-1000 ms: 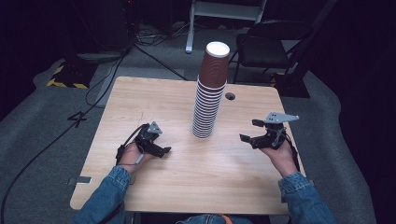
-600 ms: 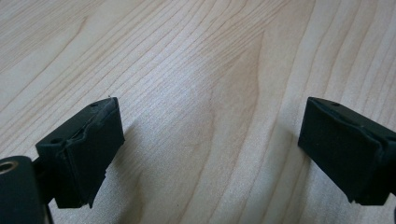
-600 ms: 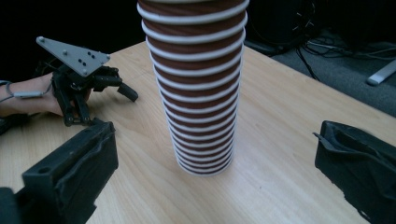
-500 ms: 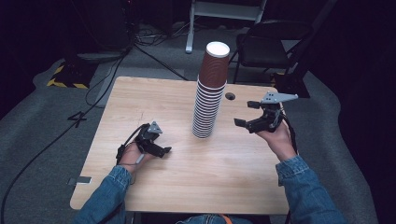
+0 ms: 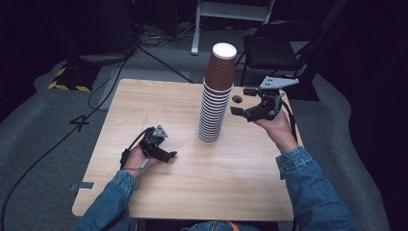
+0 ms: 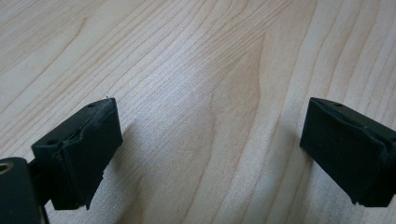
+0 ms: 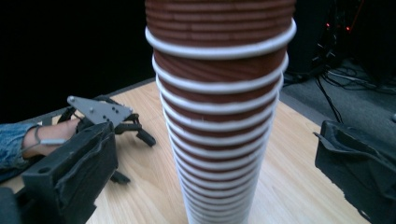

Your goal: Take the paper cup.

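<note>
So there's a tall stack of brown paper cups (image 5: 217, 94) standing upright near the middle of the wooden tabletop (image 5: 231, 178), white rims showing all the way down. The right tool (image 5: 241, 101) is raised just beside the upper part of the stack, jaws wide apart and not touching it (in the right gripper view the cups sit right between them). The left tool (image 5: 169, 155) rests low on the tabletop, well apart from the stack, jaws spread with nothing between them but bare wood.
</note>
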The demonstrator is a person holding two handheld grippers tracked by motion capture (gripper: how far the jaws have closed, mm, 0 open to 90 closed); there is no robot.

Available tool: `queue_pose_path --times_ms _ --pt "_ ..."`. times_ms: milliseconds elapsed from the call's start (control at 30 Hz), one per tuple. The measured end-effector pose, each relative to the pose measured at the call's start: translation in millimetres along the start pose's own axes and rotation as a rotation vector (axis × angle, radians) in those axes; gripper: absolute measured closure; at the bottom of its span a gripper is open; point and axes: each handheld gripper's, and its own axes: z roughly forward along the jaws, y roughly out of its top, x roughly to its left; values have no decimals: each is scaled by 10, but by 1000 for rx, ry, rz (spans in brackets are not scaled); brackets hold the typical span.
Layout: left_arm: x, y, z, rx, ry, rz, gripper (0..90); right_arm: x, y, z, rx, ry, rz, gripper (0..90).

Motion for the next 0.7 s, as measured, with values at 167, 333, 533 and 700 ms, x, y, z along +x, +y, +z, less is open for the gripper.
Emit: queue_pose_path --times_ms 167,333,533,700 --pt "0 2 1 0 0 -2 53 -16 98 175 11 10 -7 0" --pt "6 7 6 3 5 -12 43 -57 164 327 11 11 2 0" --pt "8 12 16 11 12 -18 6 -94 206 448 -5 27 15 0" --pt "8 16 19 16 13 -15 0 -119 199 548 -26 48 30 0"
